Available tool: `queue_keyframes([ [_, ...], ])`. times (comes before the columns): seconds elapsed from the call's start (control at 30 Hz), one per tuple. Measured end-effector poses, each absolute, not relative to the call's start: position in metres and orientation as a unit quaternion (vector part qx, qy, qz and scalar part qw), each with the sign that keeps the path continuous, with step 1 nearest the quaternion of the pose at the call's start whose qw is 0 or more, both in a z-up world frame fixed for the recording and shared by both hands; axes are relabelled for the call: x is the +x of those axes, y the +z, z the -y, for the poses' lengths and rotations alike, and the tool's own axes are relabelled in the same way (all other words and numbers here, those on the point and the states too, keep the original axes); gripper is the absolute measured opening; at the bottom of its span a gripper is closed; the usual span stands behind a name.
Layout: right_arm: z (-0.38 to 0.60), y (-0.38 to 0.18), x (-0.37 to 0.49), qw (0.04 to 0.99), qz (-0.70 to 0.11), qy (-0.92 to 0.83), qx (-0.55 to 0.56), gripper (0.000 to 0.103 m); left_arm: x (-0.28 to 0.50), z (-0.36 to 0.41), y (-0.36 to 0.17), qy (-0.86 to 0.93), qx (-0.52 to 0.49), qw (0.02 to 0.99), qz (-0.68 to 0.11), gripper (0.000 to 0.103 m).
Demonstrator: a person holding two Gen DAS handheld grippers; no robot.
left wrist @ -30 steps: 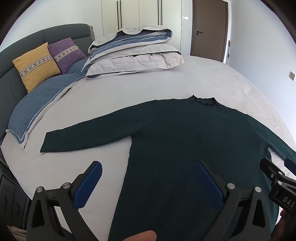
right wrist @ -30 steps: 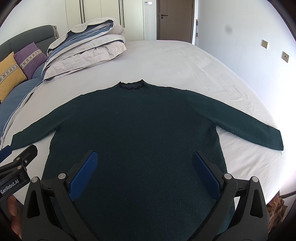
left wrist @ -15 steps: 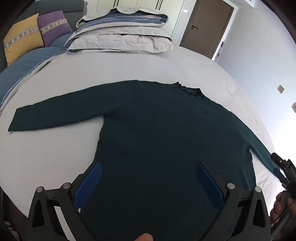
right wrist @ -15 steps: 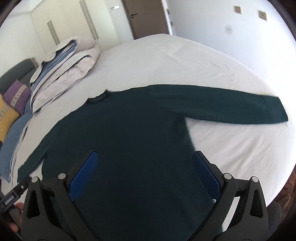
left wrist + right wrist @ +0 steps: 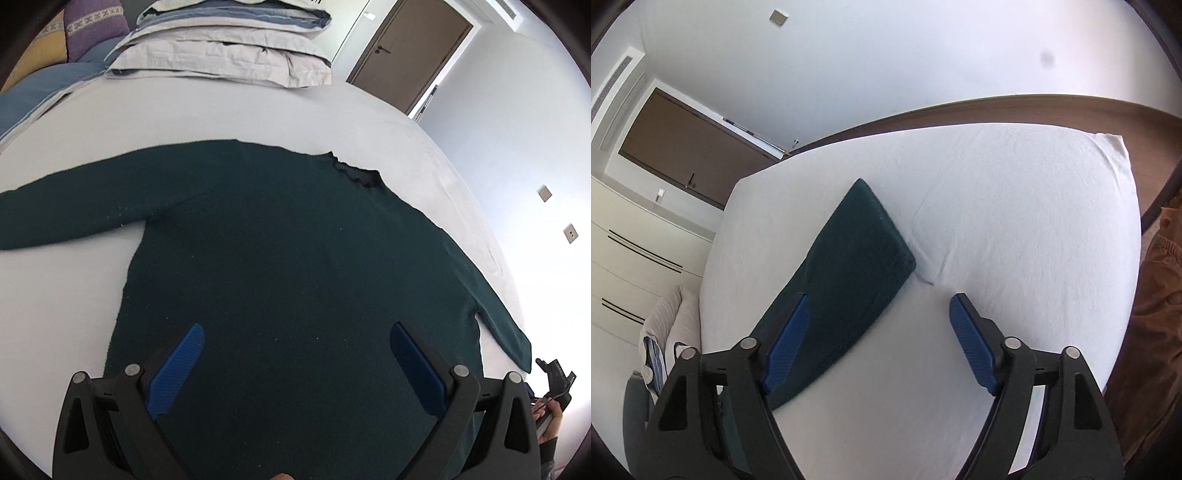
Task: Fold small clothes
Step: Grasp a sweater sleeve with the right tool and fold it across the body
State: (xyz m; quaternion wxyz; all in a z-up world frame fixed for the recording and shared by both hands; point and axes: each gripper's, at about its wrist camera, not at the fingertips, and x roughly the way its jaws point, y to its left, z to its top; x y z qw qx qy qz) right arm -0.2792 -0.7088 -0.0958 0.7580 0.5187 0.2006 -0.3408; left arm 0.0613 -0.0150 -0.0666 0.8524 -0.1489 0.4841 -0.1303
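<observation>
Both pairs of jaws are standing apart with nothing clamped, over a dark green sweater (image 5: 295,266) lying flat on the bed (image 5: 229,114).

The left gripper (image 5: 295,350) is hovering wide open above the sweater's lower body, its blue pads (image 5: 177,369) gripping no cloth. The right gripper (image 5: 879,314) has just been narrowing its jaws, yet they are still parted and empty; it is pointing at the cuff end of the sweater's right sleeve (image 5: 849,266), with one pad (image 5: 788,339) over the sleeve and the other over bare white sheet (image 5: 1015,221). The sweater is lying face up, both sleeves spread outward, collar (image 5: 354,173) pointing toward the stacked duvet (image 5: 221,48) at the bed's head. A purple cushion (image 5: 96,26) is sitting beside that stack, and a brown door (image 5: 410,51) is showing beyond.
</observation>
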Motion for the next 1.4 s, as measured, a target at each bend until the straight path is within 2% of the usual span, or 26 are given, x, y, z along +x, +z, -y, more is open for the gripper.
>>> queue_keyframes([
  [0.07,0.715,-0.097,-0.269,0.766,-0.201,-0.338,0.508,0.064,0.065,0.017,-0.069,-0.131,-0.155,0.849,-0.488,0.103],
  [0.13,0.722,-0.102,-0.256,0.773,-0.209,-0.332,0.498,0.05,0.067,0.018,-0.07,-0.141,-0.162,0.845,-0.49,0.103],
  [0.17,0.726,-0.105,-0.25,0.774,-0.215,-0.331,0.495,0.047,0.068,0.019,-0.07,-0.147,-0.167,0.842,-0.491,0.103],
  [0.23,0.74,-0.111,-0.243,0.774,-0.22,-0.335,0.49,0.028,0.069,0.018,-0.069,-0.155,-0.171,0.841,-0.489,0.103],
  [0.27,0.744,-0.111,-0.239,0.774,-0.224,-0.339,0.485,0.024,0.069,0.017,-0.069,-0.159,-0.174,0.841,-0.487,0.103],
  [0.33,0.751,-0.109,-0.231,0.779,-0.227,-0.338,0.477,0.009,0.07,0.014,-0.069,-0.168,-0.18,0.841,-0.482,0.102],
  [0.4,0.744,-0.098,-0.217,0.791,-0.231,-0.334,0.457,0.008,0.072,0.01,-0.071,-0.17,-0.185,0.841,-0.48,0.1],
  [0.47,0.733,-0.084,-0.198,0.81,-0.234,-0.319,0.432,0.008,0.075,0.008,-0.073,-0.175,-0.193,0.837,-0.481,0.093],
  [0.63,0.659,-0.049,-0.125,0.868,-0.255,-0.227,0.362,0.008,0.076,-0.001,-0.073,-0.189,-0.212,0.832,-0.476,0.092],
  [0.8,0.529,-0.028,-0.024,0.901,-0.29,-0.101,0.306,0.008,0.08,-0.014,-0.072,-0.195,-0.228,0.831,-0.468,0.092],
  [1.0,0.325,-0.058,0.061,0.89,-0.354,-0.006,0.287,0.008,0.088,-0.034,-0.076,-0.189,-0.248,0.829,-0.465,0.092],
  [1.07,0.254,-0.074,0.083,0.878,-0.385,0.008,0.284,0.011,0.087,-0.036,-0.078,-0.189,-0.25,0.828,-0.465,0.092],
  [1.17,0.212,-0.124,0.092,0.856,-0.424,0.032,0.295,0.021,0.093,-0.032,-0.085,-0.194,-0.254,0.822,-0.472,0.092],
  [1.2,0.206,-0.139,0.082,0.85,-0.426,0.042,0.307,0.032,0.096,-0.028,-0.087,-0.198,-0.256,0.819,-0.474,0.092],
  [1.23,0.21,-0.147,0.078,0.847,-0.424,0.048,0.317,0.054,0.097,-0.023,-0.089,-0.202,-0.257,0.815,-0.478,0.092],
  [1.27,0.216,-0.151,0.07,0.848,-0.419,0.047,0.322,0.061,0.099,-0.017,-0.091,-0.205,-0.258,0.813,-0.481,0.092],
  [1.4,0.267,-0.138,0.02,0.859,-0.392,0.039,0.326,0.063,0.111,0.014,-0.102,-0.227,-0.268,0.794,-0.496,0.092],
])
